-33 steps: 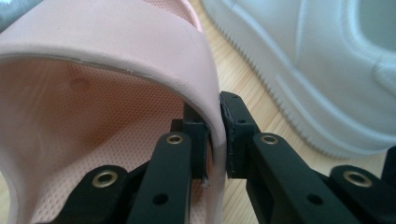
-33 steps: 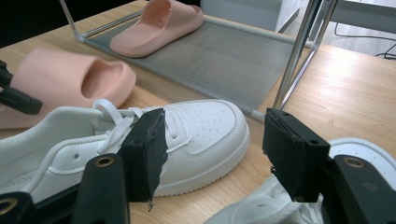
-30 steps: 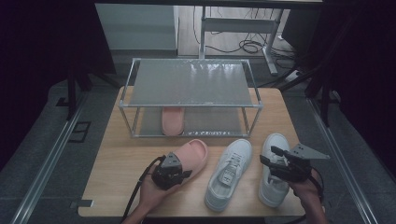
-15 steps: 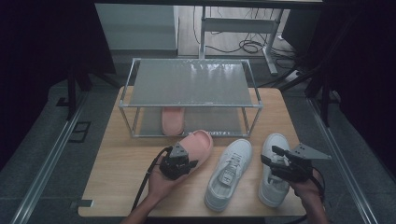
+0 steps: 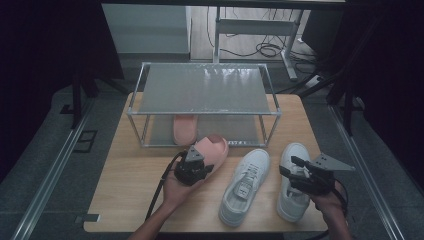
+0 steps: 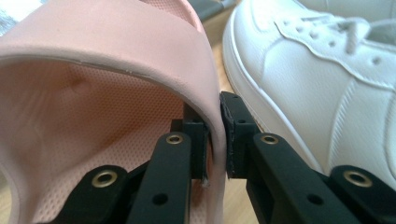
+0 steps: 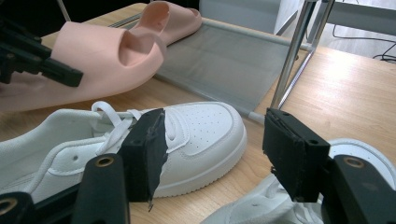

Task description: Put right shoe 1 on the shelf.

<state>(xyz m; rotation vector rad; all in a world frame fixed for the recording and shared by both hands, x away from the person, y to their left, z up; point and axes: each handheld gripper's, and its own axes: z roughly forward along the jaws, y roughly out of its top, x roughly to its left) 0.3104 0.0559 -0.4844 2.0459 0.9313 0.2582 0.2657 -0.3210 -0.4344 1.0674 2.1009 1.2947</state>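
A: Left gripper (image 5: pixel 196 165) fingers pinch the pink slipper's (image 5: pixel 212 150) strap, just near of the rack (image 5: pixel 202 90).

B: Slide it level onto the lower shelf beside its mate (image 5: pixel 184 127). Right gripper (image 5: pixel 300 175) fingers spread, idle.

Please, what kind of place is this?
Probably a lab or recording room, not a home: a wooden table with a metal shoe rack, dark curtains around it, and cables on the floor behind.
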